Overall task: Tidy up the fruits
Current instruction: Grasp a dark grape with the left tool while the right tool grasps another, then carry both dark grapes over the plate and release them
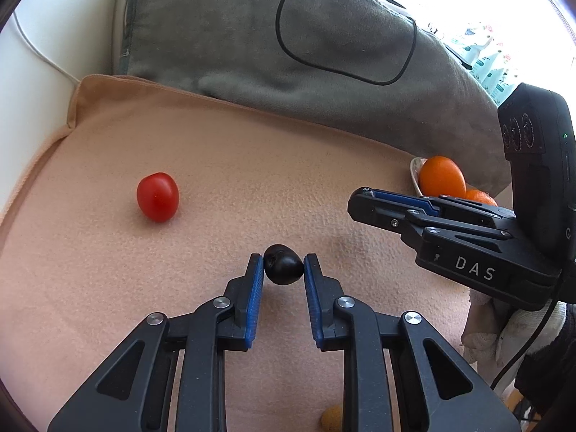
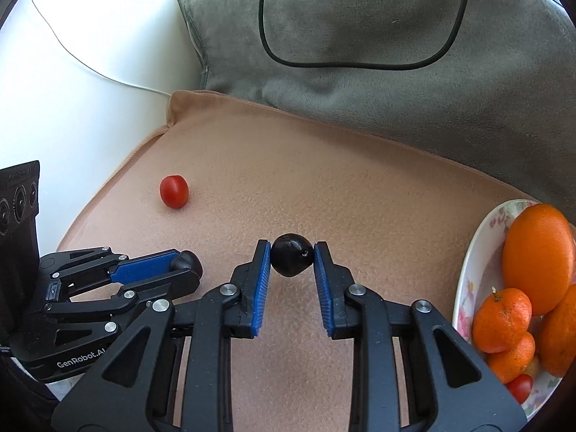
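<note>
Two small dark fruits, perhaps grapes or dark plums, are each pinched and not yet on the plate: the left gripper (image 1: 282, 264) has closed its blue pads on one dark fruit (image 1: 283, 264), and the right gripper (image 2: 292, 255) has closed on the other dark fruit (image 2: 291, 255). Both sit low over the peach cloth (image 2: 324, 180). The floral plate (image 2: 468, 280) at the right already holds oranges (image 2: 538, 255), mandarins (image 2: 502, 320) and a small tomato (image 2: 520, 388). One cherry tomato (image 1: 157, 197) lies loose on the cloth, well apart from the plate, so it and the two gripped fruits appear to be what is left.

Dark fruits: two, one (image 1: 283, 265) sitting pinched above the peach cloth, another (image 2: 291, 255) likewise.
Tomato (image 2: 174, 191): lying alone on the cloth.
Oranges (image 2: 538, 257): resting piled in the floral plate (image 2: 468, 273).
</note>
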Available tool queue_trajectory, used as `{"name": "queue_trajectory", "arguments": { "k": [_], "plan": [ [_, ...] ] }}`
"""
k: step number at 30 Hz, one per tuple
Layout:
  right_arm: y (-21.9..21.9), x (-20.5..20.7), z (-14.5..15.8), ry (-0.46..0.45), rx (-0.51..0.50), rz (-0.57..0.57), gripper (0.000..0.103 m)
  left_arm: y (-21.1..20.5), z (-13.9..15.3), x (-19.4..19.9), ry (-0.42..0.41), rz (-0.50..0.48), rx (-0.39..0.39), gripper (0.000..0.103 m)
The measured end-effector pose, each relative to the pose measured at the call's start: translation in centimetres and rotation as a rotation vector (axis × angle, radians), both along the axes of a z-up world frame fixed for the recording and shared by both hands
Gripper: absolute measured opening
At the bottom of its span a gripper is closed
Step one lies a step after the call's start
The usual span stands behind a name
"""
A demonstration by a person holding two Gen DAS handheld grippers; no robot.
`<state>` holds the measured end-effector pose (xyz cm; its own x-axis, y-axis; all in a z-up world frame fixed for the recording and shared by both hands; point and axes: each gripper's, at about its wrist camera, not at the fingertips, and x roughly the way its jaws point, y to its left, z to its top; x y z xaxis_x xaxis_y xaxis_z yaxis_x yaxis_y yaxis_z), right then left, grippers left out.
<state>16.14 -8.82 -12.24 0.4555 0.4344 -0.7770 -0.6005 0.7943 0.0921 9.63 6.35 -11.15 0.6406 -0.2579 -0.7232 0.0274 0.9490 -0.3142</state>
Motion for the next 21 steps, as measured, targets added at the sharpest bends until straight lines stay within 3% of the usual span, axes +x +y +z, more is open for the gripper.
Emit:
{"name": "queue_trajectory", "arguments": {
  "k": [21],
  "plan": [
    [-12.5,0.4,7.3,-0.131,0.075,-0.184,0.026,-7.3,4.4,1.6,-0.093,-0.138,-0.009,0.021]
  ]
}}
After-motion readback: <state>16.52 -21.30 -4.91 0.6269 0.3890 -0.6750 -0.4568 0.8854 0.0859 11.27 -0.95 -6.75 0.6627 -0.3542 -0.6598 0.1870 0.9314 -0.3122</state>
